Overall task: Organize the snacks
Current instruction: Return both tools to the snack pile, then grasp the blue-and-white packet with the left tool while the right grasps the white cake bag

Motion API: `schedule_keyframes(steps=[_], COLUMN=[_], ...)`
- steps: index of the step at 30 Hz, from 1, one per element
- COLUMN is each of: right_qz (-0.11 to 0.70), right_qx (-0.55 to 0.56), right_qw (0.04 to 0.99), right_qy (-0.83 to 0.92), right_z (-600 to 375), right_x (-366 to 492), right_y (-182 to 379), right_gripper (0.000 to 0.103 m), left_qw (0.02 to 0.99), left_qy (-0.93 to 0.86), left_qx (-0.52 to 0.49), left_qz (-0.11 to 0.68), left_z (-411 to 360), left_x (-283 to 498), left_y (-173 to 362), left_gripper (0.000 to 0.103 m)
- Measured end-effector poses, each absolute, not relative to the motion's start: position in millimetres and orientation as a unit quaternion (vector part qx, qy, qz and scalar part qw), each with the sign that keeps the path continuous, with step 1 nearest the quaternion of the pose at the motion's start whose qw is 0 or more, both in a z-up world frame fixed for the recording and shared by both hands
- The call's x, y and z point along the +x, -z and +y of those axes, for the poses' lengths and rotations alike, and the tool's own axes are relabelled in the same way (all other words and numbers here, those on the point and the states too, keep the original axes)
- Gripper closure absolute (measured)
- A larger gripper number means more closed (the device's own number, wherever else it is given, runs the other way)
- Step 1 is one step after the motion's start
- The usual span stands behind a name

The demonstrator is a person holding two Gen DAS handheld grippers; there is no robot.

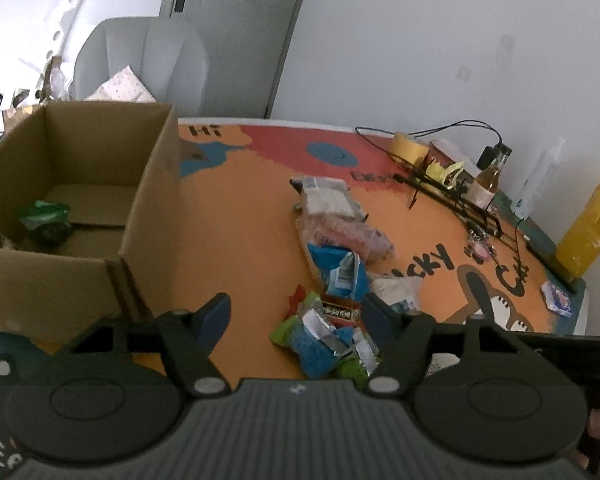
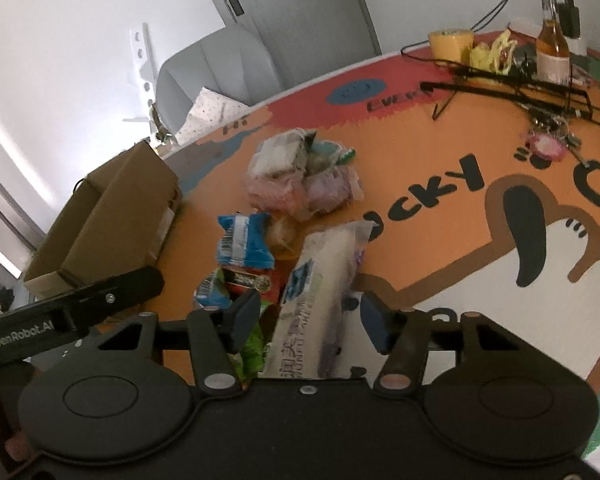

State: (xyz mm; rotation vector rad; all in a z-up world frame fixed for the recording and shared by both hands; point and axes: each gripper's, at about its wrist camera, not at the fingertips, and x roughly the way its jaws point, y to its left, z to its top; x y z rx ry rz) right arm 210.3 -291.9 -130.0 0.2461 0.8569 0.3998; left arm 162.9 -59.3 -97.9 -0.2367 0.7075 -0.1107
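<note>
A pile of snack packets lies on the orange cartoon table: a blue packet [image 1: 340, 268], a red-labelled packet [image 1: 340, 313], green and blue packets [image 1: 320, 344], and pale pink and grey bags [image 1: 332, 216] farther back. An open cardboard box [image 1: 80, 208] stands at the left with a green packet [image 1: 44, 216] inside. My left gripper [image 1: 296, 312] is open over the nearest packets. My right gripper [image 2: 312, 320] is open, its fingers either side of a long white packet [image 2: 324, 288], apart from it. The box [image 2: 108, 224] and blue packet [image 2: 244, 240] also show in the right wrist view.
At the table's far right are a yellow tape roll [image 1: 410, 148], black cables [image 1: 452, 196], a glass bottle [image 1: 488, 180], a yellow bottle [image 1: 592, 232] and a small blue-white packet [image 1: 558, 300]. A grey chair [image 1: 140, 68] stands behind the box. The left gripper's arm [image 2: 80, 304] crosses the right wrist view.
</note>
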Motion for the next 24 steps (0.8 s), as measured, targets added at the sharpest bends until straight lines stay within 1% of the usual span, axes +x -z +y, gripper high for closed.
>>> schedule_keyframes(steps=[6, 16, 22, 23, 24], right_qz=[0.422, 0.425, 0.425, 0.426, 0.425], right_qx=[0.101, 0.089, 0.093, 0.090, 0.087], right_qw=[0.880, 0.882, 0.885, 0.884, 0.885], right_qy=[-0.192, -0.182, -0.166, -0.168, -0.170], right_z=[-284, -291, -299, -297, -294], right_x=[215, 216, 218, 217, 217], right_y=[141, 145, 144, 144, 144], right_gripper=[0.047, 0.059, 0.059, 0.058, 0.055], left_qw=[0.926, 0.924, 0.918, 0.918, 0.917], left_qy=[0.052, 0.047, 0.035, 0.033, 0.033], left_qx=[-0.109, -0.098, -0.099, -0.098, -0.097], left_qz=[0.357, 0.368, 0.382, 0.383, 0.386], left_z=[-65, -75, -71, -70, -69], left_x=[175, 188, 187, 186, 185], left_y=[107, 119, 131, 132, 133], left_gripper=[0.034, 0.034, 0.034, 0.037, 0.044])
